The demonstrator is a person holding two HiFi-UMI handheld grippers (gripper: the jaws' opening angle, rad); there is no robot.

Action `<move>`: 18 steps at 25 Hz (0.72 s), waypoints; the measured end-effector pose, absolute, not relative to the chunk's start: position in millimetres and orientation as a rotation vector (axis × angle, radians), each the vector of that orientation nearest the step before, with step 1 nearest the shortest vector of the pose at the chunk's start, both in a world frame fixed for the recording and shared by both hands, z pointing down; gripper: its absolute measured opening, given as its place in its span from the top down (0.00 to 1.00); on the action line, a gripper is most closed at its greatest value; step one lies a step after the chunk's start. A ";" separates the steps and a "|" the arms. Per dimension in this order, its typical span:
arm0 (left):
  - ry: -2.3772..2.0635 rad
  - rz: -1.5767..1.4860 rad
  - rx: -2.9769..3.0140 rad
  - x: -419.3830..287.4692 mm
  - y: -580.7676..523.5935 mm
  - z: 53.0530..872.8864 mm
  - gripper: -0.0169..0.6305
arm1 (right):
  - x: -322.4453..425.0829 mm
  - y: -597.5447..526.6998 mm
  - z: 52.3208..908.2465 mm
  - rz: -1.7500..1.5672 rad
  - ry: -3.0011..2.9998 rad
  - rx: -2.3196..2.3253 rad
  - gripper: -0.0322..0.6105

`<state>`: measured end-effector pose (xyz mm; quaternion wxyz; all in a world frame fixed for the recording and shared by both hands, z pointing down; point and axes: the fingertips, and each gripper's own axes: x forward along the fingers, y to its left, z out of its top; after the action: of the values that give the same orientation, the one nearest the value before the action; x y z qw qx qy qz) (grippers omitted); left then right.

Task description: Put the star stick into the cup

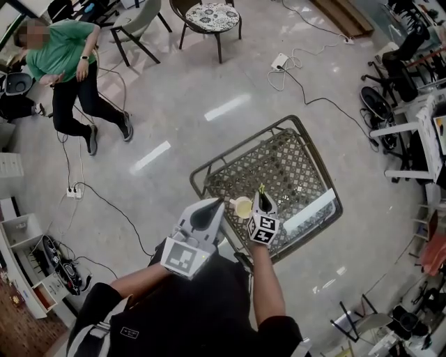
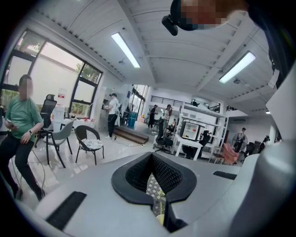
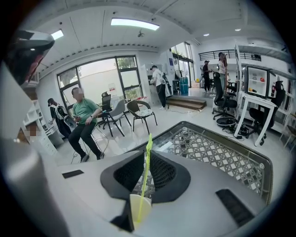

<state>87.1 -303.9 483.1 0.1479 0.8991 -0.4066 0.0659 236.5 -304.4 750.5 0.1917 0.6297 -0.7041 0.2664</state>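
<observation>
A thin green star stick (image 3: 145, 171) stands upright between the jaws of my right gripper (image 3: 142, 185), which is shut on it. Its lower end dips into a pale yellow cup (image 3: 138, 209) right beneath the jaws. In the head view the cup (image 1: 242, 207) stands on the lattice-top table (image 1: 296, 164) near its front edge. The right gripper (image 1: 260, 199) hangs just right of the cup, with the stick's tip (image 1: 261, 188) poking up above it. My left gripper (image 1: 208, 209) hovers left of the cup, shut and holding nothing (image 2: 159, 196).
A white strip (image 1: 311, 210) lies on the table to the right of the cup. A seated person (image 1: 70, 59) and chairs (image 1: 209, 17) are at the far left and back. Cables (image 1: 104, 202) trail over the glossy floor.
</observation>
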 end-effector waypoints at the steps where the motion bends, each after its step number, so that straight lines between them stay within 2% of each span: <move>1: -1.168 0.187 2.592 86.5 -303.9 482.6 0.95 | 235.0 -303.3 751.9 0.753 -1.974 1.771 0.91; 18: -1.139 0.108 2.669 100.8 -275.6 453.4 0.95 | 239.0 -254.0 713.1 0.805 -1.987 1.915 0.87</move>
<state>100.8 -275.6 453.4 0.1186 0.9126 -0.3896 0.0369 239.0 -254.0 713.1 0.1331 0.6601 -0.6851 0.2777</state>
